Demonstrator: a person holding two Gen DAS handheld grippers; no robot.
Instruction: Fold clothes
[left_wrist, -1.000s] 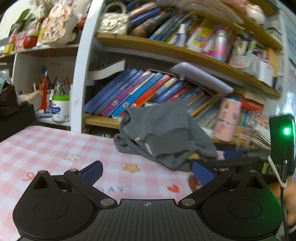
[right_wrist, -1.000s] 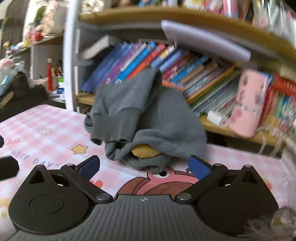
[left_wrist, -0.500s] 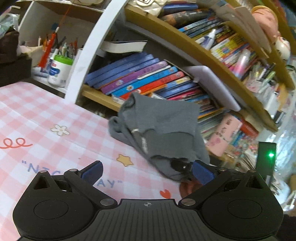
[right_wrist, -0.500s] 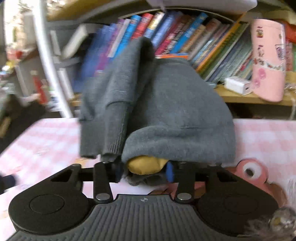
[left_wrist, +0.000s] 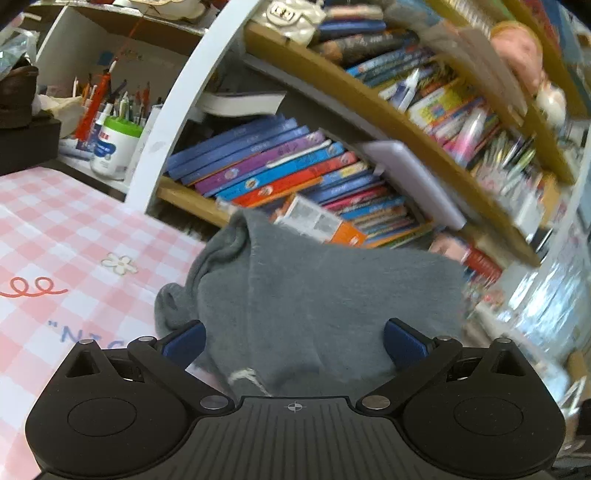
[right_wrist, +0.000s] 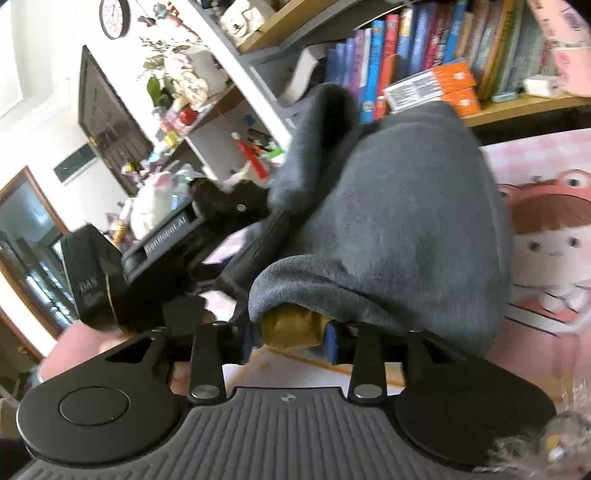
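Observation:
A crumpled grey garment (left_wrist: 325, 295) with a mustard-yellow part (right_wrist: 291, 328) lies on the pink checked tablecloth (left_wrist: 55, 240). My right gripper (right_wrist: 291, 338) grips it at the near edge, both blue pads pressing the yellow fold; its jaws are opening slightly. The grey bulk (right_wrist: 388, 221) bulges up over its fingers. My left gripper (left_wrist: 295, 341) stands open, and the garment's near edge lies between its spread blue fingertips (left_wrist: 184, 338) without being pressed. The right wrist view shows the left gripper's black body (right_wrist: 162, 243) close on the left, with a hand (right_wrist: 74, 347) under it.
A bookshelf (left_wrist: 295, 173) packed with slanting books rises just behind the garment. A white pen pot with a green rim (left_wrist: 110, 147) stands at the back left. An orange and white box (right_wrist: 432, 86) sits on the shelf edge. A cartoon print (right_wrist: 546, 240) covers the cloth at right.
My right gripper went from wide open to shut on the garment's yellow fold, then rolled and carried it toward the left gripper. The garment now fills the gap between the left fingers.

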